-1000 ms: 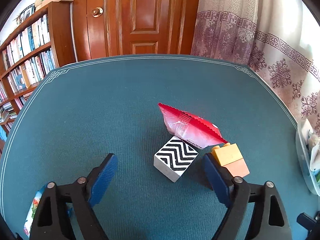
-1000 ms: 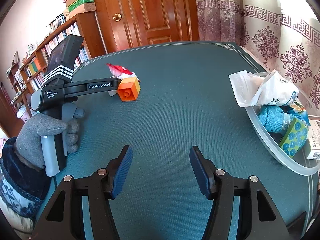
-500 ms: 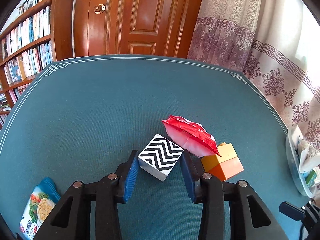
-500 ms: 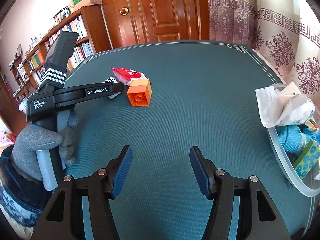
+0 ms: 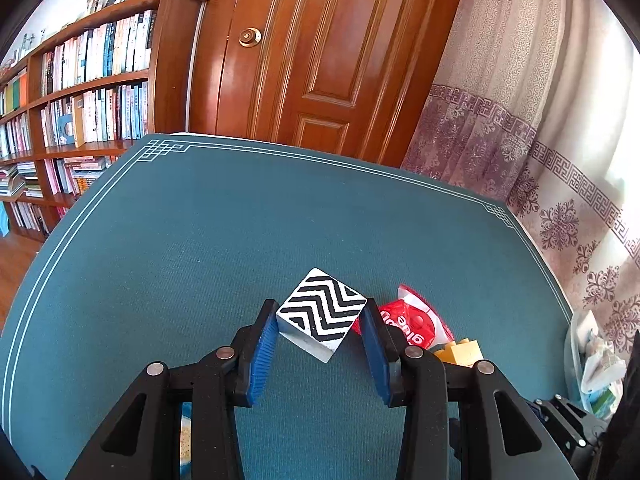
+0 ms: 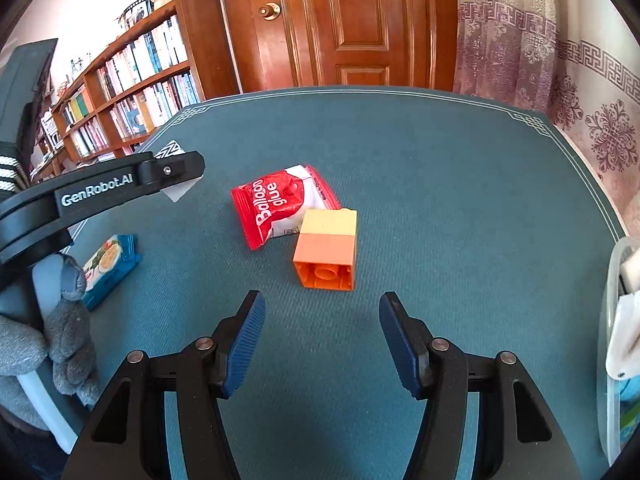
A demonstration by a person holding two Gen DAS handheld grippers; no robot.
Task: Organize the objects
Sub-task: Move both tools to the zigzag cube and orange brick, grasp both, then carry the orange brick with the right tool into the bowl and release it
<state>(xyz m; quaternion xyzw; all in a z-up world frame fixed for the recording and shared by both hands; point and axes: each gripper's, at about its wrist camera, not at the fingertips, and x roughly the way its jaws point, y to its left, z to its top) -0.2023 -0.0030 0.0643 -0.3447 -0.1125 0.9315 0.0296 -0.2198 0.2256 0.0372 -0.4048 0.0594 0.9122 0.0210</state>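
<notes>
My left gripper (image 5: 320, 320) is shut on a white block with a black zigzag top (image 5: 322, 312) and holds it lifted above the teal table (image 5: 200, 240). In the right wrist view that block (image 6: 170, 150) peeks out behind the left gripper's arm. A red "Balloon glue" packet (image 6: 280, 204) lies mid-table, touching an orange and yellow toy brick (image 6: 326, 248) lying on its side. Both also show in the left wrist view, the packet (image 5: 412, 326) and the brick (image 5: 460, 350). My right gripper (image 6: 322, 338) is open and empty, just short of the brick.
A blue snack packet (image 6: 110, 258) lies at the table's left. A clear plastic tub (image 6: 610, 340) with several items stands at the right edge. A bookshelf (image 5: 80, 92), a wooden door (image 5: 320, 52) and a curtain (image 5: 540, 140) stand behind the table.
My left gripper closed on the zigzag block and lifted it off the table. My right gripper moved left and forward toward the brick and packet, staying open.
</notes>
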